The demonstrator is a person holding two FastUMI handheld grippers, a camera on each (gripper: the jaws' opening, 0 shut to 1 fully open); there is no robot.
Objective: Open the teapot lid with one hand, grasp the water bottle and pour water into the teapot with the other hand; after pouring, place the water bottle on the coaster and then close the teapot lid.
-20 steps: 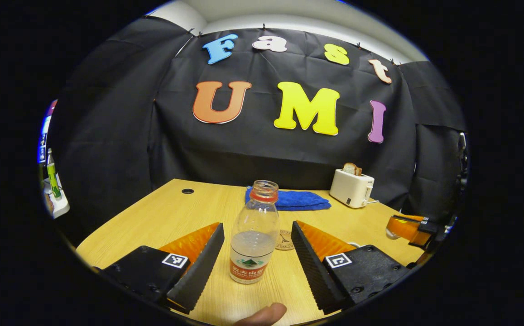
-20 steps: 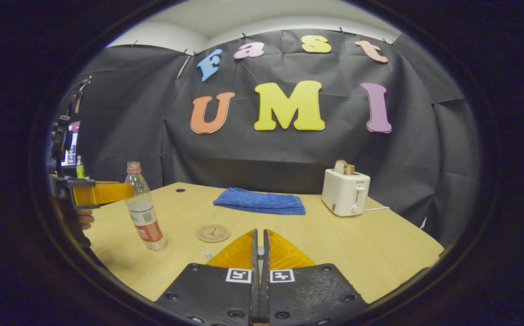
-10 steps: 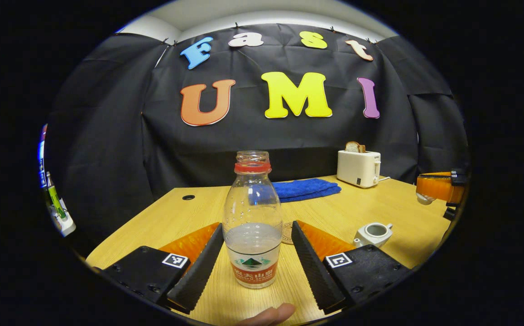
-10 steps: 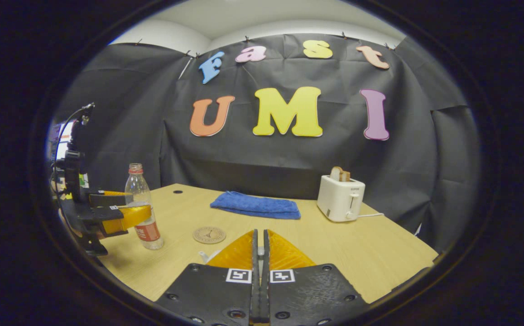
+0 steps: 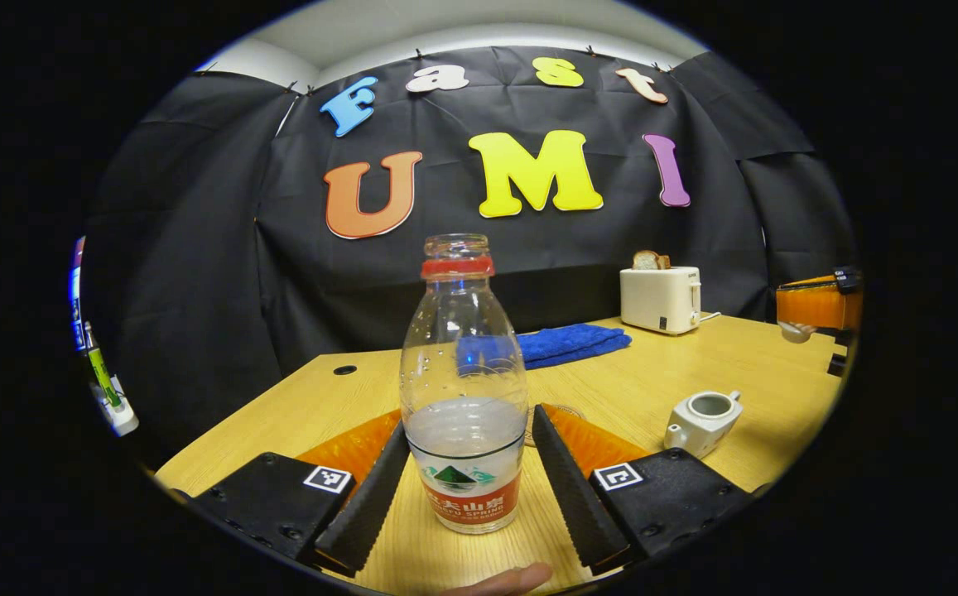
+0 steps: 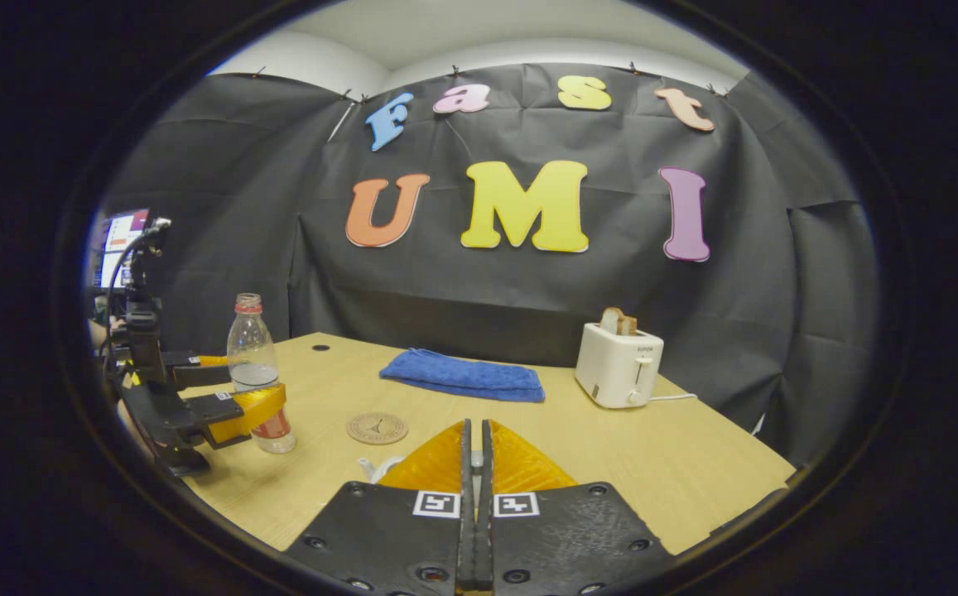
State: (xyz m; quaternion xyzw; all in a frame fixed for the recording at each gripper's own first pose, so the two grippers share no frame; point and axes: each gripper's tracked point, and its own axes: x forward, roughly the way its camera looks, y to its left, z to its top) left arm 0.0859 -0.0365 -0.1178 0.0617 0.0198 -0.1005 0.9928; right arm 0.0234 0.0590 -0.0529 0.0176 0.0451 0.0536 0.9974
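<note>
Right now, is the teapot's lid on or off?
Off. In the left gripper view the teapot stands on the table with its round mouth open and the hollow inside visible.

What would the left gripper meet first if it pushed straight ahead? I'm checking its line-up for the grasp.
The water bottle: it stands upright between the open left gripper's fingers, dead centre. The coaster lies behind it; how far is unclear.
</note>
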